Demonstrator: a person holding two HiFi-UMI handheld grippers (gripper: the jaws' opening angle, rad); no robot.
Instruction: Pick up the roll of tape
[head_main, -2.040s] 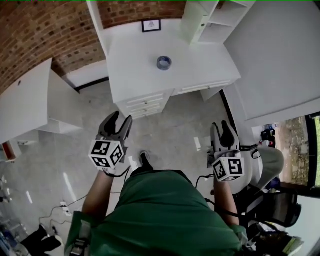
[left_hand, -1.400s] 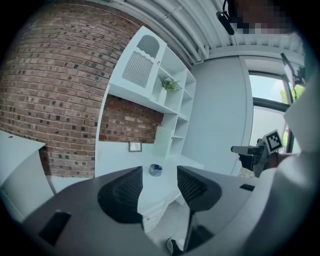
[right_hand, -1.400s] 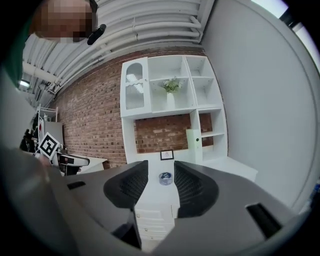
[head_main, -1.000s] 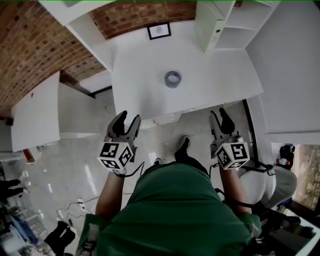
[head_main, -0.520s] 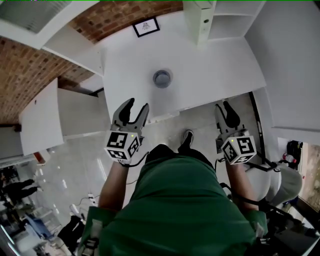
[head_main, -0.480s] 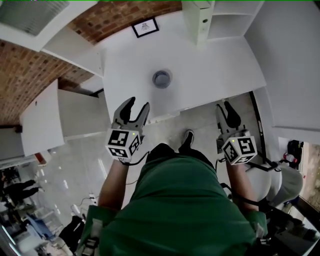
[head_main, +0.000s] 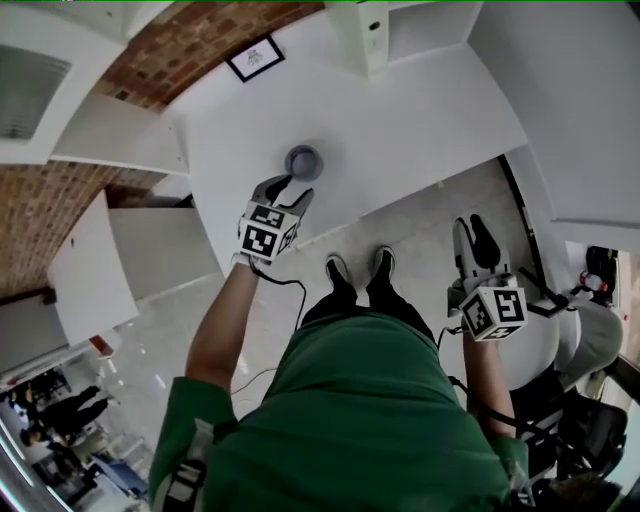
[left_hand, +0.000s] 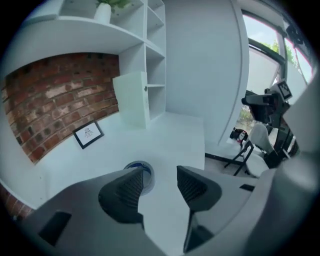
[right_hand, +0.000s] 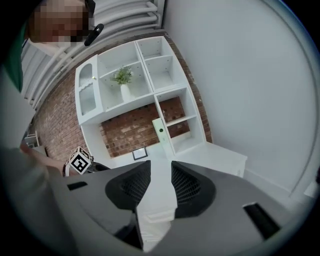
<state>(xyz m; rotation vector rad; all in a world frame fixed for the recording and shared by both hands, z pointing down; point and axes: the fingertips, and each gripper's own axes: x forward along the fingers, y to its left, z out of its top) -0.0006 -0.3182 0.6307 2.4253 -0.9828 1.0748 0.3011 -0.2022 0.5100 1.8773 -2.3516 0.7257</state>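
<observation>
Your right gripper (head_main: 477, 235) hangs back over the floor (head_main: 405, 225): jaws part open, just been closing, nothing between. Your left gripper (head_main: 286, 190), jaws apart and empty, sits just short of the tape (head_main: 303, 160) lying on the desk (head_main: 420, 120); grasp and lift remain.

It looked like a home office. A white desk (head_main: 400, 130) stood by a brick wall (head_main: 190, 45), a small framed picture (head_main: 251, 59) on it, white shelves (right_hand: 165, 70) above it.

Partly hidden behind left gripper (left_hand: 160, 175) jaw: roll of tape (left_hand: 148, 172). Too small to read: print in framed picture (left_hand: 88, 134). Cut off at top edge: potted plant (left_hand: 104, 11).
</observation>
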